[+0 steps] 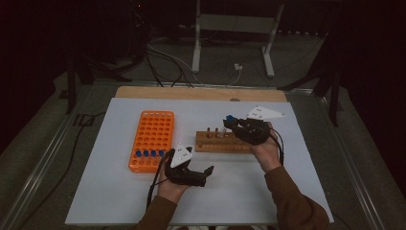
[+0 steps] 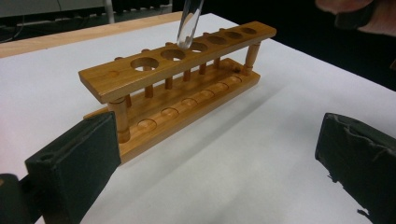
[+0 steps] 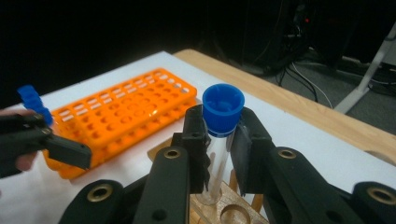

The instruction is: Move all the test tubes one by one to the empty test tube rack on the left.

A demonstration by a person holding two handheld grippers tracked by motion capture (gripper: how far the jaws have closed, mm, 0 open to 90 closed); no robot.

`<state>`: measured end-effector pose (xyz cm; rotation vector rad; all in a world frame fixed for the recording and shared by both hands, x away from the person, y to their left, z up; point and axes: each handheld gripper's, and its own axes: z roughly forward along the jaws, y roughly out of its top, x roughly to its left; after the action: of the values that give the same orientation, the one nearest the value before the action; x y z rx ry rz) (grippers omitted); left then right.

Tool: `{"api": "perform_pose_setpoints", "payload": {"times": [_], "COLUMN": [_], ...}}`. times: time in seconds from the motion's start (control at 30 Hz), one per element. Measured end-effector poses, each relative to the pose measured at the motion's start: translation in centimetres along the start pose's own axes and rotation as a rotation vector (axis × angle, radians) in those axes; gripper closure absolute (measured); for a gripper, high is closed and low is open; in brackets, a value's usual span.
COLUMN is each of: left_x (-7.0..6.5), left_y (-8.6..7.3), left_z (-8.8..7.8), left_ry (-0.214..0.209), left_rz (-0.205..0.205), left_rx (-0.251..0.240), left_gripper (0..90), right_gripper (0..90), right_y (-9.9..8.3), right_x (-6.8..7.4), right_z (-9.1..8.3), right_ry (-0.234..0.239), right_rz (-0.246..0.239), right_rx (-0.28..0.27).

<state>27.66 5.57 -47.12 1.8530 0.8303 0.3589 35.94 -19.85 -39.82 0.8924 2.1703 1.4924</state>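
A wooden tube rack lies at the table's middle. My right gripper hangs over its far side, shut on a clear tube with a blue cap. In the right gripper view the jaws pinch the clear tube just under its blue cap. The tube's round bottom hangs just above a hole in the top board of the wooden rack. My left gripper rests near the table's front, open and holding nothing. Its jaws stand wide, facing the rack.
An orange tube rack lies left of the wooden one, with several blue-capped tubes in its near row. The white mat covers the table, with a wooden edge strip at the back. Cables and stand legs lie on the floor beyond.
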Motion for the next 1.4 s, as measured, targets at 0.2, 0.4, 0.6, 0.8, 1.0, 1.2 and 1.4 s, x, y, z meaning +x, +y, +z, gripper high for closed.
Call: {"api": "perform_pose_setpoints", "payload": {"times": [0.2,0.4,0.6,0.8,1.0,1.2,1.4], "left_x": [-0.1,-0.2,-0.5,-1.3,-1.6,-1.6,-1.5], "left_y": [0.0,0.1,0.9,2.3,3.2,3.5,3.5], "left_z": [0.1,0.2,0.5,1.5,2.7,3.3,3.3], "left_ry": [-0.001,-0.005,-0.009,-0.015,-0.044,-0.069,-0.082], "left_rz": [0.000,-0.011,-0.003,0.057,0.085,0.102,0.108], "left_rx": [0.000,-0.008,-0.018,-0.014,-0.036,-0.042,-0.047], "left_gripper": [1.0,1.0,1.1,1.1,16.4,43.7,63.2], "right_gripper": [77.1,77.1,77.1,76.8,76.7,76.6,76.6], "right_y": [0.2,-0.4,-1.3,-1.9,-2.0,-2.0,-2.2], "right_x": [0.1,0.5,0.8,1.6,2.6,2.8,3.0], "right_z": [-1.2,-1.8,-1.8,-1.6,-1.3,-1.3,-1.3], "right_ry": [0.020,0.065,0.095,0.139,0.180,0.220,0.241], "right_rz": [0.003,0.009,0.020,0.021,0.015,0.032,0.022], "right_rx": [-0.016,0.004,0.041,0.062,0.075,0.073,0.088]}}
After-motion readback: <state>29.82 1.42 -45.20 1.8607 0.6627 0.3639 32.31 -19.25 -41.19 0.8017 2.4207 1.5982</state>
